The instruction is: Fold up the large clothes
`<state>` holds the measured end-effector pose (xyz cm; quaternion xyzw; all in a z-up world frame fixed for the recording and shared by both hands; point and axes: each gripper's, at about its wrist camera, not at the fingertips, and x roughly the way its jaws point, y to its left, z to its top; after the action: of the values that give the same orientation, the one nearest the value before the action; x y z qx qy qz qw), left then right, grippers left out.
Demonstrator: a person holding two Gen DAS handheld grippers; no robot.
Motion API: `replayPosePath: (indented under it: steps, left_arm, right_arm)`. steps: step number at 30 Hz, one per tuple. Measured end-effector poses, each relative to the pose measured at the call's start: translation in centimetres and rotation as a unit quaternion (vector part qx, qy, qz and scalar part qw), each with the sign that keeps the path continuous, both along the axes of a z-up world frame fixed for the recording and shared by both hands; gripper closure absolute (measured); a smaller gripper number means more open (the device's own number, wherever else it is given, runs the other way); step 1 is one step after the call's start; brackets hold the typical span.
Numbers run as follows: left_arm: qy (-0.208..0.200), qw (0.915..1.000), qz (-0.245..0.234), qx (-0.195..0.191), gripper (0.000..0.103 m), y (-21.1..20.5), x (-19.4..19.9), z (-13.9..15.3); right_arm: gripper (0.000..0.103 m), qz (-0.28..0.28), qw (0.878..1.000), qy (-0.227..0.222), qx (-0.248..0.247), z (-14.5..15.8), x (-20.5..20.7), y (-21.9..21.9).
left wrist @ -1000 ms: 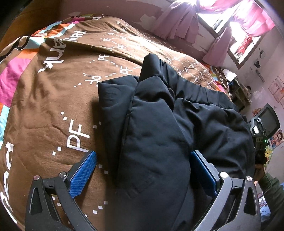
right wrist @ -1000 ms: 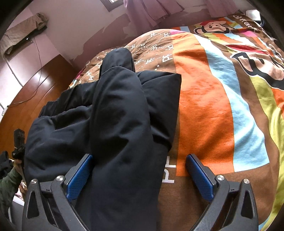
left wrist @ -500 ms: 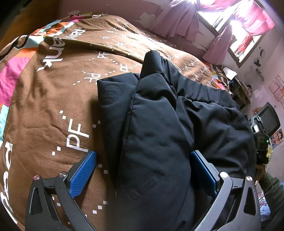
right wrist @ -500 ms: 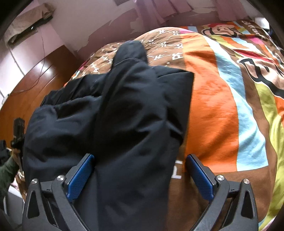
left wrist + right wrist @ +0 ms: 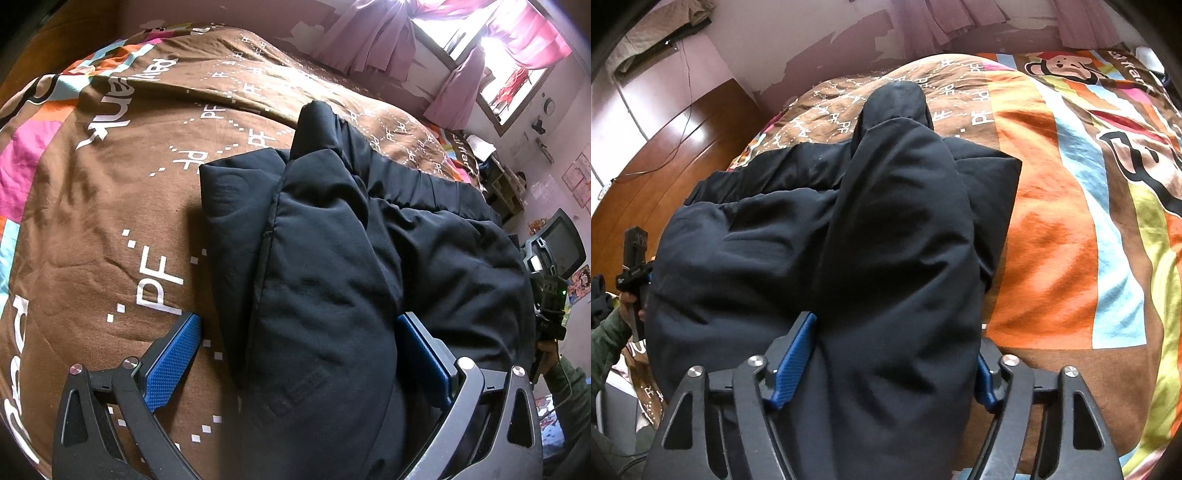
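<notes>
1. While the black padded jacket (image 5: 332, 266) lies on the bed, it sits on the brown part of the bedcover (image 5: 110, 206), near the front edge of the bed, and it is already partly folded.
2. One long sleeve or folded panel of the jacket (image 5: 897, 229) runs from the front edge toward the far edge, on top of the rest of the garment.
3. The right gripper (image 5: 886, 365) has just been closing its jaws, and the thick fold of the jacket is between them. Both blue pads (image 5: 794, 358) now touch the fabric from the two sides, so the fingers stand at middle width and hold the fold.
4. The left gripper (image 5: 299, 362) has its fingers wide. The left blue pad (image 5: 171, 360) is over the bare bedcover and is apart from the jacket; the right pad is against the side of the jacket fold. It does not clamp the fabric.
5. On the right side of the bed the bedcover (image 5: 1071, 236) has orange, blue and green stripes with a cartoon monkey (image 5: 1056, 66) near the far corner.
6. Behind the bed stand a pink wall with peeled paint and pink curtains (image 5: 373, 40) at a bright window.
7. A person's hand (image 5: 631, 310) in a green sleeve holds the grip of the other tool at the left of the right wrist view.
</notes>
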<state>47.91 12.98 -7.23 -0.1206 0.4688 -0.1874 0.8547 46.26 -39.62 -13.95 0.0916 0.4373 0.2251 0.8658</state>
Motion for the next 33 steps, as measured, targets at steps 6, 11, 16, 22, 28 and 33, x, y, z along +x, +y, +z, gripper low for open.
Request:
replayPosePath:
  steps: [6, 11, 16, 22, 28, 33]
  left_arm:
    - [0.013, 0.9993, -0.014, -0.031, 0.007, -0.3, -0.1, -0.4]
    - [0.018, 0.999, 0.003, -0.041, 0.029, -0.4, -0.6, 0.0]
    - [0.016, 0.9989, 0.029, -0.032, 0.059, -1.4, -1.8, 1.5]
    - [0.005, 0.9962, 0.065, -0.058, 0.087, -1.2, -4.0, 5.3]
    - [-0.052, 0.9941, 0.058, -0.075, 0.09, -1.1, -6.2, 12.0]
    - [-0.09, 0.9908, 0.077, -0.065, 0.09, -0.1, -6.9, 17.2]
  right_arm:
    - [0.043, -0.01, 1.0, 0.013, -0.012, 0.4, 0.0, 0.6]
    - [0.043, -0.039, 0.999, 0.025, 0.006, 0.4, 0.1, 0.4]
    - [0.067, -0.046, 0.999, -0.006, -0.006, 1.2, -1.3, 1.0]
    - [0.09, -0.058, 0.997, -0.029, 0.043, 4.8, -3.1, 1.1]
    - [0.091, -0.025, 0.995, -0.063, 0.07, 10.3, -3.5, 3.7]
    - [0.091, 0.005, 0.993, -0.093, 0.072, 13.9, -3.0, 7.9]
